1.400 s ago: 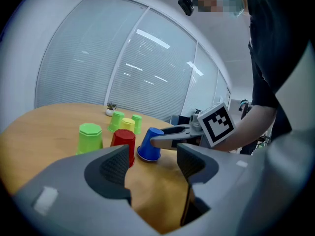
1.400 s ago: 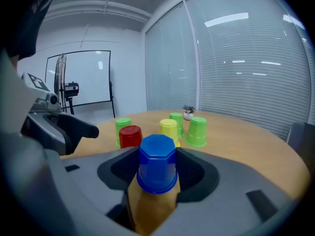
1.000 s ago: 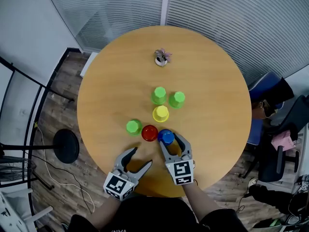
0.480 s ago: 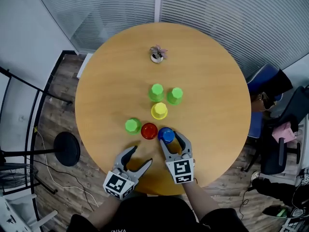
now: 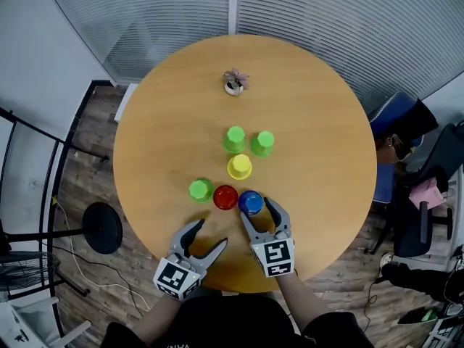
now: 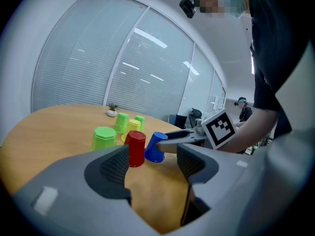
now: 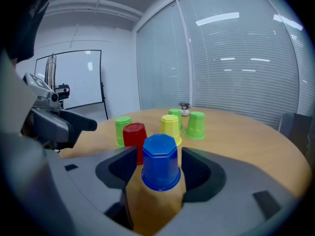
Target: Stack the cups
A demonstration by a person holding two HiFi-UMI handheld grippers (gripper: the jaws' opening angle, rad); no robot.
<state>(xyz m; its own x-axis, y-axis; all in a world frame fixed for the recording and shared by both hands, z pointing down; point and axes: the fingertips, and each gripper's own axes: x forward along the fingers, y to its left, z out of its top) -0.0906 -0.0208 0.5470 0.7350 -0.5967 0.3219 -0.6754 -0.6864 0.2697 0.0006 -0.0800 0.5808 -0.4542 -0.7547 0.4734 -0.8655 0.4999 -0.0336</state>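
Head view: round wooden table with six cups on it, all upside down, none stacked yet. The front row nearest me runs left to right: front green cup, red cup, blue cup. They sit packed close, and I can't tell whether they touch. The yellow cup stands just behind the red and blue ones. Beyond it, back-left green cup and back-right green cup stand side by side. A small potted plant sits near the far edge, well apart from the cups.

My right hand-held gripper reaches in from the near table edge with one jaw on each side of the blue cup. In the right gripper view the cup stands on the table between the pads. The jaws are wide and have just been opening. A sliver of table shows between the cup and the right-side pad, so it is flanked, not clamped. In the left gripper view the blue cup looks slightly leaned toward that gripper, but I can't tell if the tilt is real.

My left hand-held gripper hangs over the near table edge, beside the right one. Its jaws are wide with nothing between them. In its own view the red and blue cups show past the jaw tips.

Off the table, a black round stand base sits on the wood floor at left and a blue chair at right.
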